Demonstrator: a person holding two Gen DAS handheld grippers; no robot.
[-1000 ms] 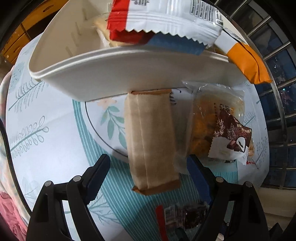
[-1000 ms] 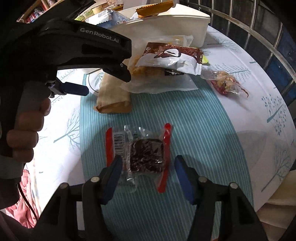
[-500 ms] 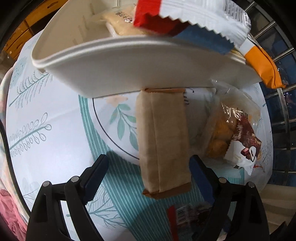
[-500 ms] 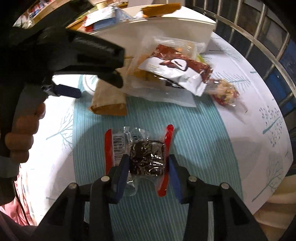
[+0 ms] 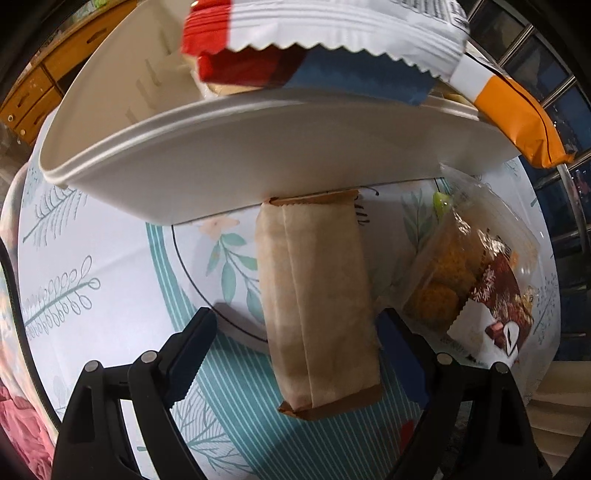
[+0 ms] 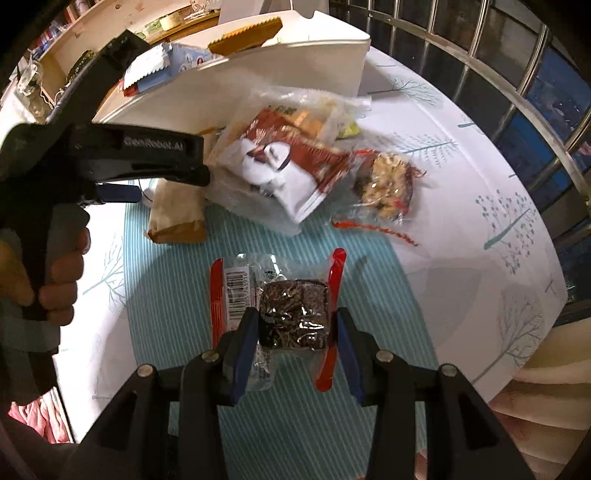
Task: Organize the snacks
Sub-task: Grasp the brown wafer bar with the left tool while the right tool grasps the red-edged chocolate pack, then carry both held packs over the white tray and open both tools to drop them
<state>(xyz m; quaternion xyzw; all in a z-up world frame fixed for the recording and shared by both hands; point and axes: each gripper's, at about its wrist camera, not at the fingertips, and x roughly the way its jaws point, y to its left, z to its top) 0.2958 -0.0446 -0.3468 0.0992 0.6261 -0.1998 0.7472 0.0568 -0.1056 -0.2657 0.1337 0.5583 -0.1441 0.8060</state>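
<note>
Right hand-held gripper (image 6: 293, 332): closed on dark snack packet (image 6: 291, 314), low over table (image 6: 461, 229). Left hand-held gripper (image 5: 295, 343): open, straddling brown packet (image 5: 317, 295). Step: pick-up. Next: carry to white bin (image 6: 258, 74).

Tablecloth (image 5: 110, 236) white with teal leaf sprigs and a teal-and-white striped band; bin (image 5: 258, 155) plain cream-white; long packet (image 5: 317, 302) kraft brown; packet in the bin (image 5: 332, 33) white, red and blue; neighbouring packet (image 5: 517, 122) orange and white; clear wrapper (image 6: 291, 310) with red side strips over a dark brown block; gripper fingers (image 6: 245, 343) black with blue pads.
</note>
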